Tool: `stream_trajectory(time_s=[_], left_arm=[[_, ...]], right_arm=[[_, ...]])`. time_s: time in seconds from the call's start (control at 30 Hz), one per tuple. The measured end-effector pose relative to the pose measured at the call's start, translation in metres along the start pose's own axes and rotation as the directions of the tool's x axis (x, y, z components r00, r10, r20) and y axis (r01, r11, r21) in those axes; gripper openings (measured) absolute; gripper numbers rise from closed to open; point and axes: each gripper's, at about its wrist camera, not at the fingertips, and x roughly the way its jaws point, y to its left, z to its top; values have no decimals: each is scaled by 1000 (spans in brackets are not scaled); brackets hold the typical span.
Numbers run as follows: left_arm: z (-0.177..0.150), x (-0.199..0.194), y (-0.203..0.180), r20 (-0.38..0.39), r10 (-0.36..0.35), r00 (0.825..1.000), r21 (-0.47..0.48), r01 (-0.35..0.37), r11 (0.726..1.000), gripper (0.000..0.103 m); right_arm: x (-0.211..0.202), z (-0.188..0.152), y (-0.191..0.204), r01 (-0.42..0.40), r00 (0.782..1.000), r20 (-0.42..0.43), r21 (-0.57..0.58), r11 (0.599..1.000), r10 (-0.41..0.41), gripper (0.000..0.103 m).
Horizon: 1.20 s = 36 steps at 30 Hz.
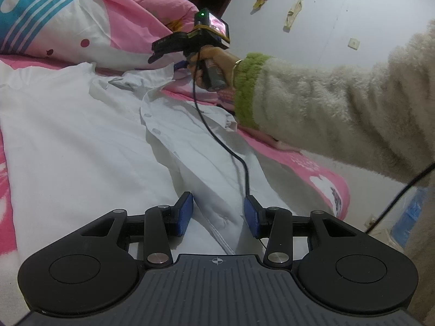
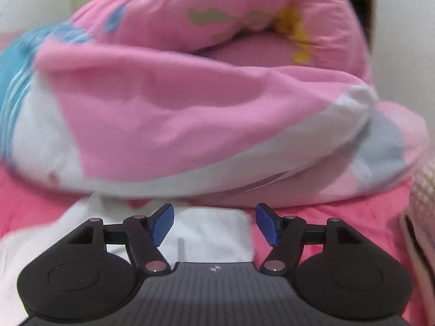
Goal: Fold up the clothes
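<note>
A white button shirt lies spread on the pink bed sheet, its collar end toward the quilt. My left gripper sits low over the shirt's near hem, jaws apart, with a ridge of white cloth lying between the blue pads and not pinched. A hand in a fluffy cream sleeve with a green cuff holds my right gripper just above the shirt's far end. In the right wrist view that gripper stands open over a white flap of the shirt, its pads clear of the cloth.
A rolled pink, white and blue quilt is piled right behind the shirt's far end, also seen as the quilt at upper left. A black cable trails across the shirt. The bed edge drops off at right, near a white wall.
</note>
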Motion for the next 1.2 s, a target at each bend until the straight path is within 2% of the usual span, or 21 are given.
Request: stream_trajectory(time_s=[0.1,0.27,0.33,0.4,0.43,0.47,0.5,0.57,0.6,0.67,0.77,0.87,0.97,1.1,1.2], left_arm=[[0,0,1,1,-7,1000,-9,7,1000,42],[0,0,2,2,-7,1000,-9,7,1000,42],[0,0,1,3,-5,1000,-8,5,1000,42],[-1,0,1,5,-3,1000,-10,3,1000,42],[-1,0,1,6,-2,1000,-12,2,1000,42],[-1,0,1,7,-2,1000,-16,2,1000,42],[0,0,2,9,-1,1000,-23,1,1000,42],[1,-1,3,16,-1,1000,-37,2,999,41],[1,-2,3,21,-1,1000,-43,2,999,40],[1,-4,5,28,-3,1000,-54,4,999,35],[0,-5,7,31,-9,999,-71,12,997,32],[0,-6,7,33,-13,999,-77,15,997,32],[-1,-7,6,34,-14,999,-74,16,997,32],[-2,-7,6,34,-14,999,-74,16,997,32],[-2,-7,7,33,-14,999,-76,17,997,32]], right_arm=[[-7,-5,-28,-14,999,46,165,986,7,77],[7,-9,-52,48,999,1,229,972,-50,78],[7,-13,-65,24,1000,-8,291,956,-23,78],[11,-20,-73,-38,997,-45,342,939,57,78],[12,-25,-73,-63,994,-65,348,935,91,74],[13,-28,-69,-72,992,-78,332,941,103,59],[12,-29,-62,-72,991,-82,295,953,101,50],[9,-28,-49,-100,990,-76,245,964,122,9],[7,-27,-43,-124,987,-68,229,965,143,5],[1,-22,-26,-185,979,-48,198,963,198,3],[-1,-15,0,-260,962,-44,153,953,269,3],[9,-17,29,-300,946,-98,83,950,308,3],[20,-34,59,-350,924,-178,-37,936,338,3],[23,-63,99,-419,895,-272,-247,874,353,3],[9,-73,113,-436,895,-276,-386,813,350,5]])
